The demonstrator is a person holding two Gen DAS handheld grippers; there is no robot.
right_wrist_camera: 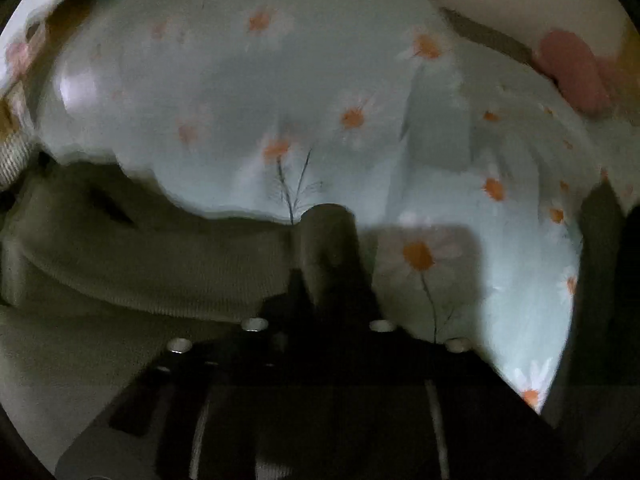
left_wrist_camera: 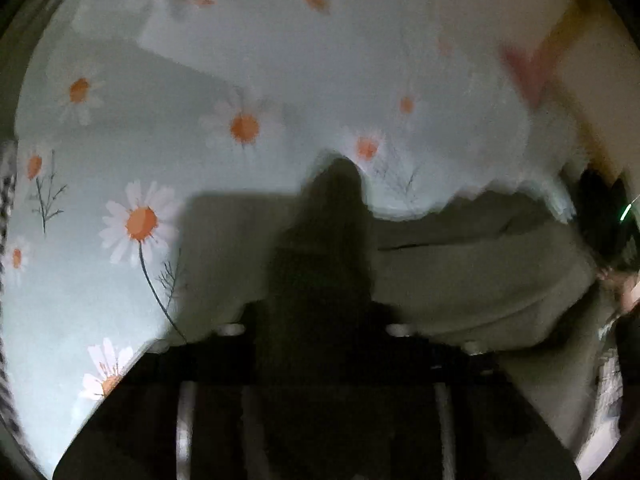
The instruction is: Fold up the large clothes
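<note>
An olive-green knitted garment (left_wrist_camera: 460, 272) hangs in folds over a pale blue sheet printed with daisies (left_wrist_camera: 240, 60). In the left wrist view my left gripper (left_wrist_camera: 338, 172) shows as one dark mass with its fingers together, and the garment's upper edge runs into it from the right. In the right wrist view the same garment (right_wrist_camera: 160, 256) stretches in from the left. Its edge is drawn up over the tips of my right gripper (right_wrist_camera: 328, 216), whose fingers are pressed together on the cloth. Both views are dim and blurred.
The daisy sheet (right_wrist_camera: 200, 80) fills the ground around both grippers. A pink object (right_wrist_camera: 572, 72) lies at the far right, seen also as a pink object (left_wrist_camera: 528, 68) in the left wrist view. A ribbed pale fabric (right_wrist_camera: 12, 156) sits at the left edge.
</note>
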